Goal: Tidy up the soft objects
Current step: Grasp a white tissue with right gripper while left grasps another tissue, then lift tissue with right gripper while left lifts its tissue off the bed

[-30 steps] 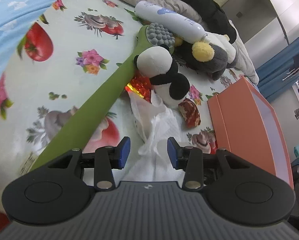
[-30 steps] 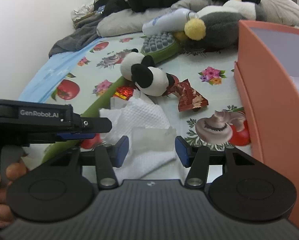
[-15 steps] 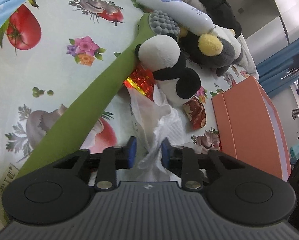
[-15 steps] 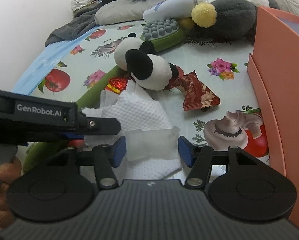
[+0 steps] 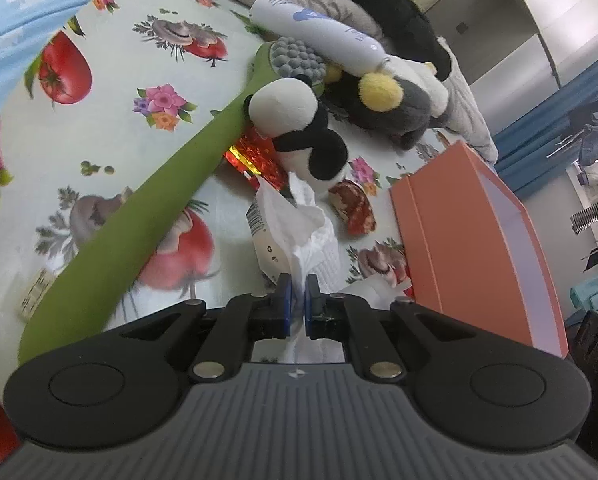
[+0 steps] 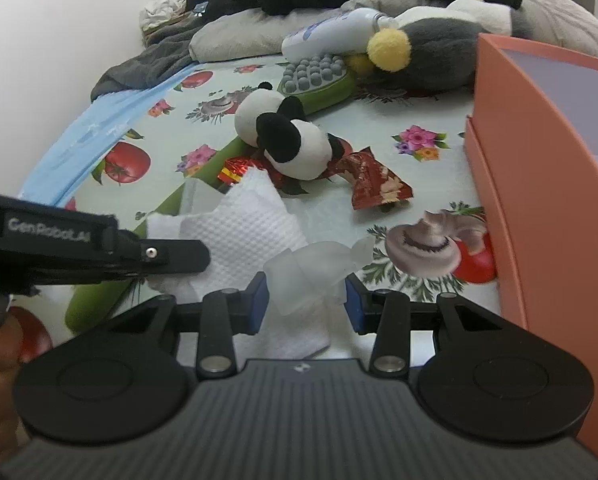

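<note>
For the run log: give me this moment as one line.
left gripper: just closed on white tissue | right gripper: closing around clear wrap

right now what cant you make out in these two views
- Inside of the orange box: right wrist view, its own wall hides it.
- Tissue under the left gripper: left wrist view, fingers cover it.
- Barcode label: left wrist view, too small.

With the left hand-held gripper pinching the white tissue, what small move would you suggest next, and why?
Probably lift the left hand-held gripper a little, to draw the white tissue free. Its jaws have just been closing and now pinch the tissue, which is still bunched on the bed. The right hand-held gripper, also just closing, brackets the translucent packet, seemingly steadying it.
</note>
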`<state>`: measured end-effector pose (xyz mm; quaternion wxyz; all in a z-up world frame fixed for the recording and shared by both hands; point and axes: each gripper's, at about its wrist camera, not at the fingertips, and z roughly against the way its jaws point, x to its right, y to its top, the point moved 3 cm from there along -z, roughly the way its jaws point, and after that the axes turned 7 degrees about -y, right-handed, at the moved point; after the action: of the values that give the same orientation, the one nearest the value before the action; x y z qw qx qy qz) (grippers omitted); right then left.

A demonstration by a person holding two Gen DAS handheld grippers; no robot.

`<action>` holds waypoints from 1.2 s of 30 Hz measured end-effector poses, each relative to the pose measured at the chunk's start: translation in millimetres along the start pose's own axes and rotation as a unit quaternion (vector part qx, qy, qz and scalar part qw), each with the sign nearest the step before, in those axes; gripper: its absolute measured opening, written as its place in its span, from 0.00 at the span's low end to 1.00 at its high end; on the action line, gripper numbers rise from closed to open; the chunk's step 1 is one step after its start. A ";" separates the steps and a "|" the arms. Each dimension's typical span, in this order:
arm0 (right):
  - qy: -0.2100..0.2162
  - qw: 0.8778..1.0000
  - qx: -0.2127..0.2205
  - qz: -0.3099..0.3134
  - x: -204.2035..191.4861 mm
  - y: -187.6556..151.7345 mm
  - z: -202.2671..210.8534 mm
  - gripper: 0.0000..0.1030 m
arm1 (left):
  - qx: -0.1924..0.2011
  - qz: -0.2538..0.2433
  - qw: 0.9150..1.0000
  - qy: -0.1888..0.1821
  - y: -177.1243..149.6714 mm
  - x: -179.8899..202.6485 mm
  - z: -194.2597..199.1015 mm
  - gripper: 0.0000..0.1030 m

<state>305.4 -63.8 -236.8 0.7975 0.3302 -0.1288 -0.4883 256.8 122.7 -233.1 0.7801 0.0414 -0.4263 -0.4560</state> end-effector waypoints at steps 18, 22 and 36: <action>-0.017 1.000 -0.025 0.008 -6.7 -56.3 48.1 0.43 | -0.020 0.008 0.999 0.029 -70.9 -13.6 56.9 0.30; -0.018 0.999 -0.034 0.008 -5.9 -67.9 51.2 0.43 | -0.024 0.014 0.999 0.029 -83.1 -15.7 60.7 0.41; -0.017 0.999 -0.050 0.008 -0.3 -84.8 47.5 0.42 | -0.051 0.018 0.997 0.048 -108.4 -3.3 33.7 0.40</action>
<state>221.3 -108.5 -256.5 0.8146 0.2807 -0.1200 -0.4932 159.1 73.2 -262.9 0.8088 0.0157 -0.3653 -0.4607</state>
